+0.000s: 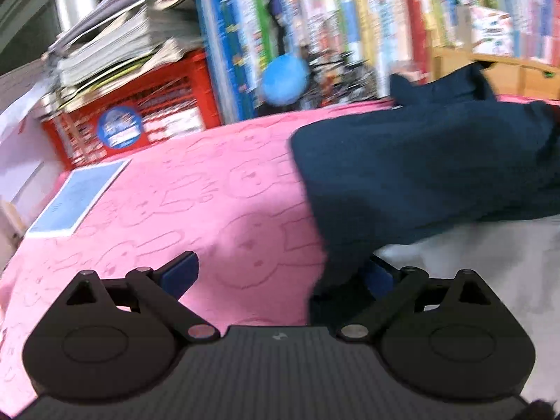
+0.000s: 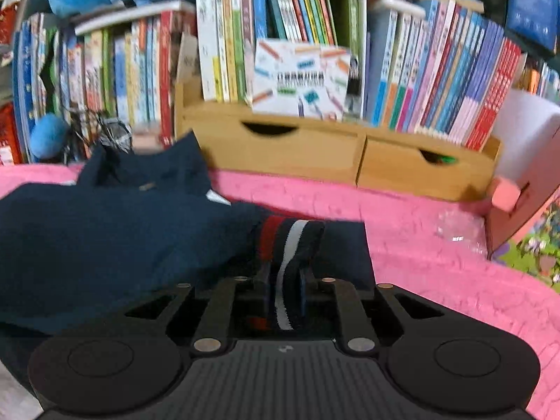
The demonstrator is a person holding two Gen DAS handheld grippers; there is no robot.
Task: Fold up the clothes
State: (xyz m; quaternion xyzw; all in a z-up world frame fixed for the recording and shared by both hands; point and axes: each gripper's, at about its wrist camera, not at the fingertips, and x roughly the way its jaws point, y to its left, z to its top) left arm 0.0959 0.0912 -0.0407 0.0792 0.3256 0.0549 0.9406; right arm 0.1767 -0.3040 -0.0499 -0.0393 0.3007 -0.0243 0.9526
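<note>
The right gripper [image 2: 285, 276] has its jaws narrow and clamped on the striped cuff [image 2: 287, 241] of a navy garment [image 2: 105, 238]; the red, white and navy band runs straight between the two pads. No earlier view is given, so only the grip itself can be told.

The garment lies on a pink blanket [image 2: 420, 245] with a rabbit pattern. In the right wrist view its bulk spreads to the left of the gripper, with a raised fold toward the back, in front of the wooden drawers [image 2: 315, 154] under a row of books [image 2: 437, 80].

The left gripper [image 1: 280, 273] has its jaws wide apart. Its left finger [image 1: 180, 274] stands over bare blanket, and a hanging edge of the garment [image 1: 420, 175] drapes across the right finger, hiding most of it. Nothing is pinched between them.

In the left wrist view the garment fills the right side, and a blue card [image 1: 77, 199] lies flat on the blanket at the left, well apart from the cloth. A red crate [image 1: 140, 119] stacked with papers stands behind.
</note>
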